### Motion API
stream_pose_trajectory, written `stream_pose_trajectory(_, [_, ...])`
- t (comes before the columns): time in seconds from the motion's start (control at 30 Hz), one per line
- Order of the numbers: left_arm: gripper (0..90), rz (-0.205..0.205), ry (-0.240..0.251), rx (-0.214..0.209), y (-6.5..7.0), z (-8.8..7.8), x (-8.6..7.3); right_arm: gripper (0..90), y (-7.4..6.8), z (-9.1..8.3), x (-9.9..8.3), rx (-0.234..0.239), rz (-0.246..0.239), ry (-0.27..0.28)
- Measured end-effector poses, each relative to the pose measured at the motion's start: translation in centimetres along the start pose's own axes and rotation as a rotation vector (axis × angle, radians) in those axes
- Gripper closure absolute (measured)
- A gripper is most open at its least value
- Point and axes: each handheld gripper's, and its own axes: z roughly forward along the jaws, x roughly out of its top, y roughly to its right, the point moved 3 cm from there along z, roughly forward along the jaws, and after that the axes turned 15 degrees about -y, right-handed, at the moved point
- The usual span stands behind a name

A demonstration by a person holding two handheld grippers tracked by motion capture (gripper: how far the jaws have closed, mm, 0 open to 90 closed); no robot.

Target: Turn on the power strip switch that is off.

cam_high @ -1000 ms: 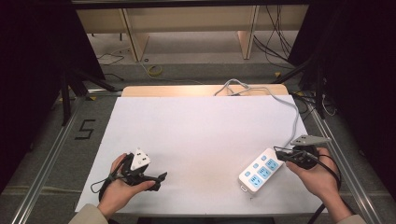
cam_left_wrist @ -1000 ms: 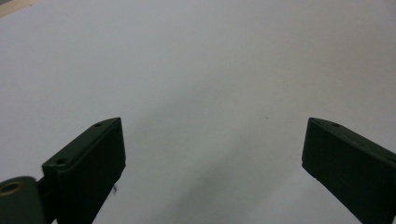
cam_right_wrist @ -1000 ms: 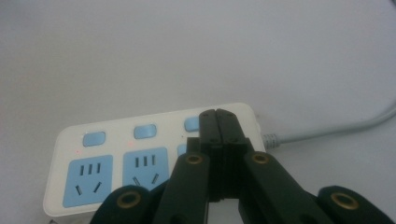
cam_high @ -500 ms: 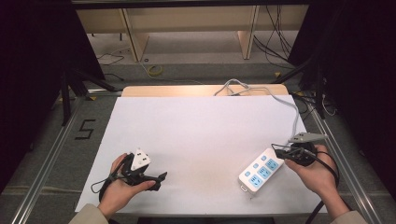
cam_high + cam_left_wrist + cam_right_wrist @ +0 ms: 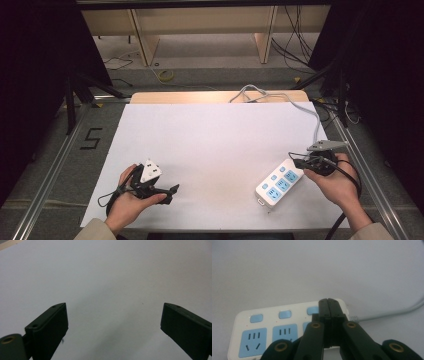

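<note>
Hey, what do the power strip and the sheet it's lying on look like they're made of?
The power strip looks like moulded plastic: a smooth white shell with rounded corners and light blue socket faces and switches. The white sheet seems matte paper or thin board, flat and free of glare, though the pictures cannot settle which.

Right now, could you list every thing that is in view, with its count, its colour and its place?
white rectangular power strip with blue sockets: one, white and blue, front right of the table.
grey power cable: one, grey, runs from the strip to the far edge.
white table cover: one, white, over the wooden table.
left gripper: one, black, jaws open, front left.
right gripper: one, black, jaws shut, over the strip's cable end.
hands: two, holding the grippers.
</note>
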Motion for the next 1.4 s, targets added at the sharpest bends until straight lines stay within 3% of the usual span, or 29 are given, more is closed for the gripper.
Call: stream_pose_trajectory(1.4, [8.1,0.007,-0.002,-0.005,0.2,0.1,0.1,90.0,-0.2,1.3,1.5,0.004,-0.025,-0.075])
